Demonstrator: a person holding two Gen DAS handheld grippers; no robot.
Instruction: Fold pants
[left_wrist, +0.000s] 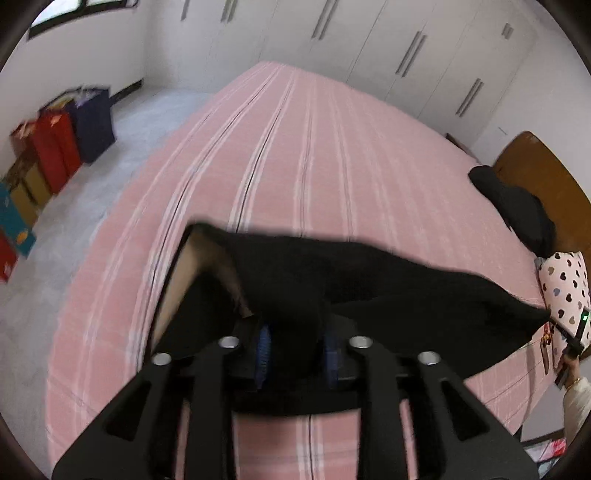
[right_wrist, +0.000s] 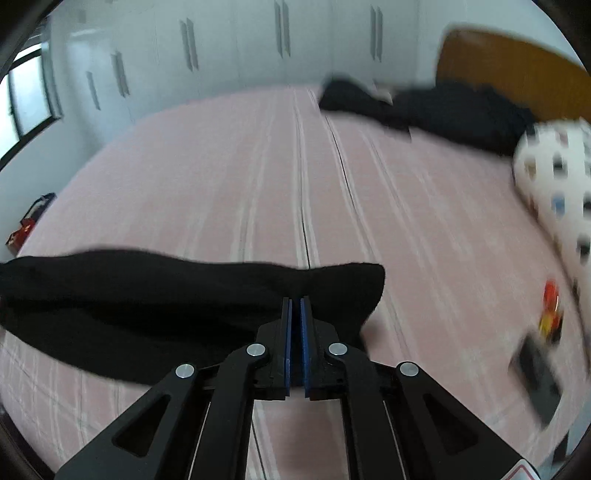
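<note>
The black pants (left_wrist: 369, 295) are held above the pink bed (left_wrist: 295, 147), pinched by the left hand-held gripper (left_wrist: 299, 354) and right hand-held gripper (right_wrist: 295, 325). Soft, limp and light, they are best gripped at edge corners, toward three and nine o'clock.

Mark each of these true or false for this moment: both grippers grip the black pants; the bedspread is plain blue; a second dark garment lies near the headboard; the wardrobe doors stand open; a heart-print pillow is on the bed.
1. Both grippers grip the black pants. True: the left gripper has fabric bunched between its fingers, and the right gripper is pinched on the pants' edge.
2. The bedspread is plain blue. False: it is pink with white and dark stripes.
3. A second dark garment lies near the wooden headboard. True.
4. The wardrobe doors stand open. False: they are all closed.
5. A heart-print pillow is on the bed. True.
</note>
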